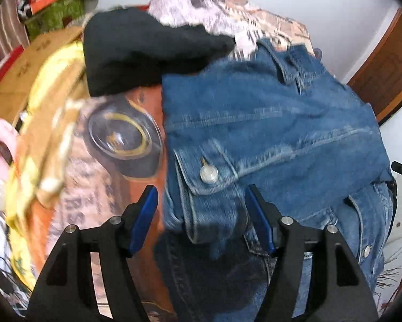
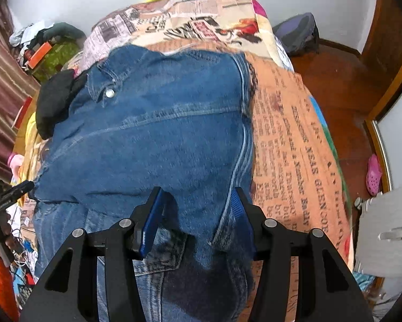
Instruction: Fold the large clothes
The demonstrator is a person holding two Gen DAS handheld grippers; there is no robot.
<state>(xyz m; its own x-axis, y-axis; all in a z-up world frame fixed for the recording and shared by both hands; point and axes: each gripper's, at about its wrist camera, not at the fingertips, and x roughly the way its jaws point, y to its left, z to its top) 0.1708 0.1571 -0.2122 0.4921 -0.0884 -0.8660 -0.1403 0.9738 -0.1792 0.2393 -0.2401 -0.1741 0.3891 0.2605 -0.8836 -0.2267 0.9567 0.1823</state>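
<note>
Looking along the left gripper (image 1: pixel 202 218), the denim jacket (image 1: pixel 268 123) lies folded on the bed (image 1: pixel 107 187) beside a black garment (image 1: pixel 136 51); the jaws stand released astride a buttoned cuff (image 1: pixel 201 185), pads clear of the cloth, and the thick seamed denim should, in my judgement, handle as heavy and stiff enough to hold a crease, best taken at a hem or cuff rather than mid-panel. Along the right gripper (image 2: pixel 198 221), the jacket's near edge bunches between the jaws, which appear clenched on that doubled fold, though contact at the far pad is not fully clear.
</note>
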